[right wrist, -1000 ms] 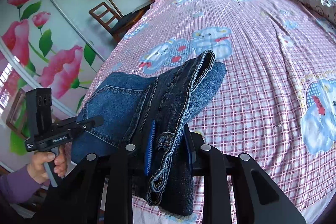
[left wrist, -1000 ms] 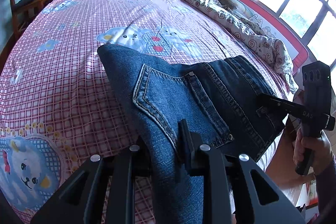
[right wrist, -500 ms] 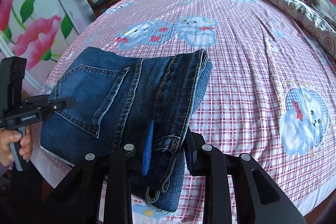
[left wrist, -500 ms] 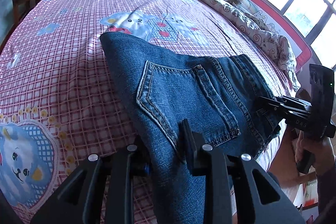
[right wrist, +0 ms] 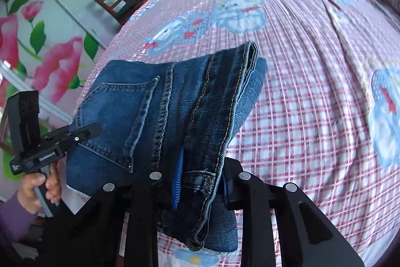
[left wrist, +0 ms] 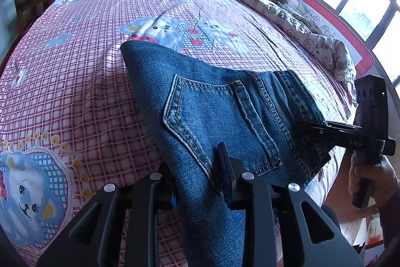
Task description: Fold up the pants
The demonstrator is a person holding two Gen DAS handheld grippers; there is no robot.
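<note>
Denim bundles thickly: we clamp the pants (left wrist: 215, 116) with left tool (left wrist: 197, 182) and right tool (right wrist: 200, 182); releasing unevenly onto the bed (left wrist: 75, 66) could let folds spring apart.

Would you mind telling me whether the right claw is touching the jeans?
Touching. In the right wrist view, the right claw has its blue pads pressed on the jeans, with the seamed denim edge pinched between them.
</note>
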